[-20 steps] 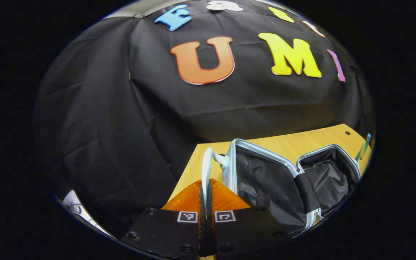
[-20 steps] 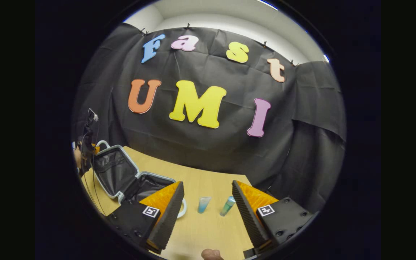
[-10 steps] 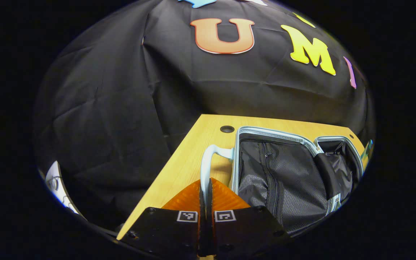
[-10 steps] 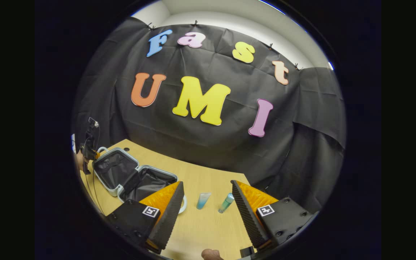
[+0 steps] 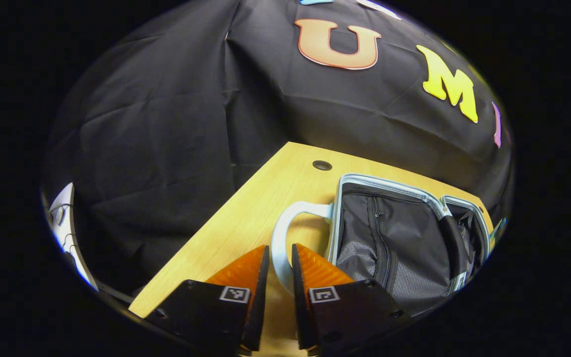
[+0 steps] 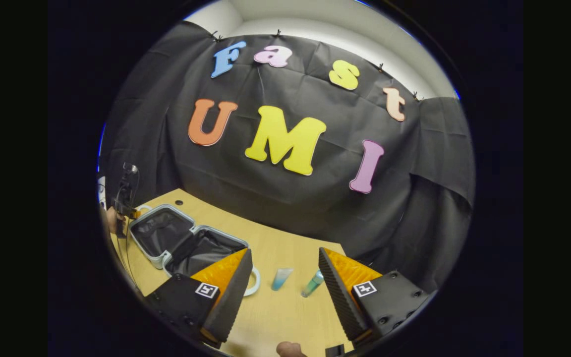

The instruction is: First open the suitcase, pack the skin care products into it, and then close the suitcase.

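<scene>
Suitcase lies opened flat on the wooden worktop, both halves showing dark fabric lining inside pale rims. In the left gripper view it sits at about 3 o'clock from centre; in the right gripper view the same case is at roughly 8 o'clock.

Left claw: fingers narrowly parted, the suitcase's pale loop handle passing through the gap between them. Whether either finger touches the handle, cannot tell. Handle curves from the claw toward the case rim at 2 o'clock. A round hole in the worktop lies beyond the case, near the far edge.

Right claw: fingers spread wide, nothing between them, above the worktop. Ahead of it, between the fingers, two skin care items lie on the worktop: a blue tube and a green bottle, near each other but apart. Both are outside the suitcase, to its 3 o'clock side. A second pale handle shows just beside the claw's left finger.
</scene>
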`<state>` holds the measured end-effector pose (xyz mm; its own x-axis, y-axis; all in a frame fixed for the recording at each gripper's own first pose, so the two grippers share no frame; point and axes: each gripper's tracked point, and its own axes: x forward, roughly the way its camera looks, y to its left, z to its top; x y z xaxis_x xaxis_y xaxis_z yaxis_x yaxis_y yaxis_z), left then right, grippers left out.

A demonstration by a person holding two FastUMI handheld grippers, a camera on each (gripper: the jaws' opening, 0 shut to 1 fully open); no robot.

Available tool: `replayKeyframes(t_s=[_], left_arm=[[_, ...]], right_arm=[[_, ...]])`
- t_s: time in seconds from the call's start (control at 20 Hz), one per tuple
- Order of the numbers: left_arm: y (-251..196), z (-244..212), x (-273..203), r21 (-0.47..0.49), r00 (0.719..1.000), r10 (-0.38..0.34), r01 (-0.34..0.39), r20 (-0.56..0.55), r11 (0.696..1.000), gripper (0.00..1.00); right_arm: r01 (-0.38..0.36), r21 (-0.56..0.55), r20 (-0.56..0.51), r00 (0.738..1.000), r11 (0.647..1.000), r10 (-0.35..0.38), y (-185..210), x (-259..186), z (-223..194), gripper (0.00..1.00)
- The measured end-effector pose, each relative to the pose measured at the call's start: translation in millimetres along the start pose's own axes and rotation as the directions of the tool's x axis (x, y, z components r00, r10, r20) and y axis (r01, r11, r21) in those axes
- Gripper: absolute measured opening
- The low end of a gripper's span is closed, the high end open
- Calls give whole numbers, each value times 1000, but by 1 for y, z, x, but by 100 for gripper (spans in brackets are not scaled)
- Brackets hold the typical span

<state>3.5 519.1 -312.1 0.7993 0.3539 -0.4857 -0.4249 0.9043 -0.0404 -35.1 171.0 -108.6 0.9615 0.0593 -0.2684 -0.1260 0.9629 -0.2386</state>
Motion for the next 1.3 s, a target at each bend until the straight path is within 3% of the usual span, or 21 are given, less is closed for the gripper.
replayKeyframes(t_s=[0.05, 0.25, 0.4, 0.6, 0.8, 1.0, 1.3], left_arm=[[1, 3, -3, -12, 1000, 5, -5, 10, 1000, 45], [-15, 13, -38, -54, 999, 5, -3, 38, 999, 85], [-49, 28, -76, 2, 996, -7, 7, 89, 1000, 97], [-116, 27, -119, 68, 993, -34, 26, 115, 997, 98], [-214, 15, -154, 119, 984, -146, 133, 100, 984, 98], [-338, -3, -172, 210, 949, -304, 282, 82, 936, 98], [-484, -45, -182, 297, 906, -423, 399, 20, 868, 98]], right_arm=[[-6, -2, 4, 1000, 1000, 6, -3, 1, -1, 80], [-49, 36, -7, 999, 998, 49, -15, 6, -14, 80], [-65, 30, -11, 998, 997, 65, -30, 11, -28, 80], [-103, 78, -33, 994, 992, 106, -50, 19, -49, 80], [-101, 111, -44, 993, 989, 107, -85, 33, -66, 80], [-94, 135, -59, 993, 986, 102, -124, 50, -82, 80], [-91, 139, -96, 990, 986, 105, -177, 68, -111, 80]])
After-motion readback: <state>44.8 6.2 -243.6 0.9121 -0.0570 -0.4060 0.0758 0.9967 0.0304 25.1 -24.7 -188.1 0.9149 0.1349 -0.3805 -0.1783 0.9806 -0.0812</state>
